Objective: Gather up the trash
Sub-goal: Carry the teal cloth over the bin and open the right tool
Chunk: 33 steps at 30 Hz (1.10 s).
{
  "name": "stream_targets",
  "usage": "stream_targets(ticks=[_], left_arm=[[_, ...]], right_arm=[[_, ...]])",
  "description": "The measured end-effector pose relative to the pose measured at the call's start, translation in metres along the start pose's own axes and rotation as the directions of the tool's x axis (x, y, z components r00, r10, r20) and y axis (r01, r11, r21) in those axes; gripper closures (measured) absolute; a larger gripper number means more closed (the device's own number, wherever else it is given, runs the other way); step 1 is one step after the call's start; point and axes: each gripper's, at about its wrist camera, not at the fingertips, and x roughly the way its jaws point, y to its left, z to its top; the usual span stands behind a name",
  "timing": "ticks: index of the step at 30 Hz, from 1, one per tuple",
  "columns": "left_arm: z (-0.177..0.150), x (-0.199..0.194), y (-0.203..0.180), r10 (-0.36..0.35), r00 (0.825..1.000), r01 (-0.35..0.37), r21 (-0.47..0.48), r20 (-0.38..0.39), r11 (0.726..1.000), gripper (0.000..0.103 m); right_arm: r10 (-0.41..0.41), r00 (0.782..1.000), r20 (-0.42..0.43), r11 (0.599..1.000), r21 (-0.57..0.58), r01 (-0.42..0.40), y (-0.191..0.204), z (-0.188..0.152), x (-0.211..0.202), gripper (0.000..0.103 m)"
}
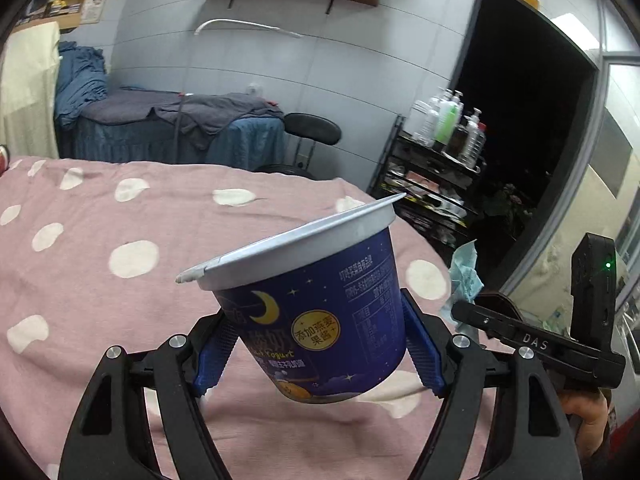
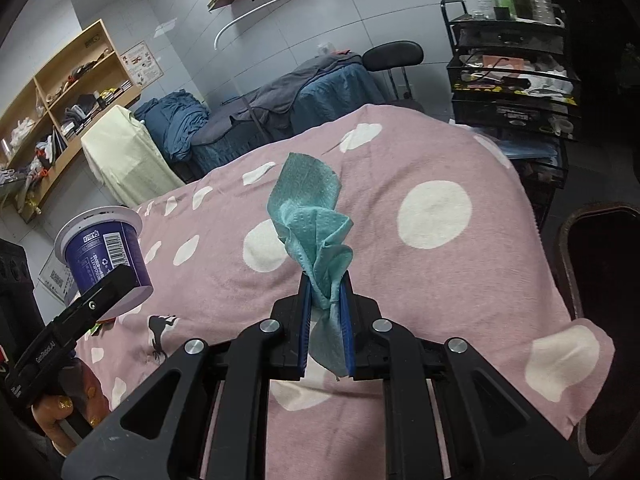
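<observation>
Blue yogurt cup (image 1: pixel 320 312) clamped tilted in my left gripper (image 1: pixel 320 344); my right gripper (image 2: pixel 325 320) pinches teal tissue (image 2: pixel 316 224) above pink dotted blanket (image 2: pixel 440 280).

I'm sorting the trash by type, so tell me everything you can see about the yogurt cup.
The yogurt cup is a dark blue tub, seemingly paper or plastic, printed with a crescent moon, stars and Chinese text, with a white rim and a barcode on one side. Its pale lid is on, one edge peeling up. It hangs tilted above the pink dotted blanket, clamped at its lower sides by the left gripper's blue fingers.
</observation>
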Motion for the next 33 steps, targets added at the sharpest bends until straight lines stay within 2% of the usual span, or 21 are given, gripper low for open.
stream_targets(ticks=[8, 15, 22, 33], left_arm=[[-0.006, 0.014, -0.047, -0.114, 0.993, 0.115, 0.061, -0.025, 0.991, 0.029], [-0.015, 0.027, -0.088, -0.192, 0.98, 0.198, 0.112, -0.061, 0.974, 0.029], [-0.019, 0.039, -0.113, -0.237, 0.967, 0.248, 0.124, -0.092, 0.961, 0.029], [-0.024, 0.051, -0.141, -0.276, 0.952, 0.295, 0.152, -0.133, 0.943, 0.029]], right_arm=[[-0.13, 0.988, 0.087, 0.99, 0.061, 0.125, -0.045, -0.015, -0.05, 0.088], [-0.256, 0.956, 0.147, 0.962, 0.139, 0.236, -0.093, -0.023, -0.09, 0.088], [-0.347, 0.928, 0.138, 0.924, 0.219, 0.312, -0.139, -0.033, -0.111, 0.088], [-0.46, 0.884, 0.076, 0.855, 0.305, 0.419, -0.2, -0.039, -0.112, 0.088]])
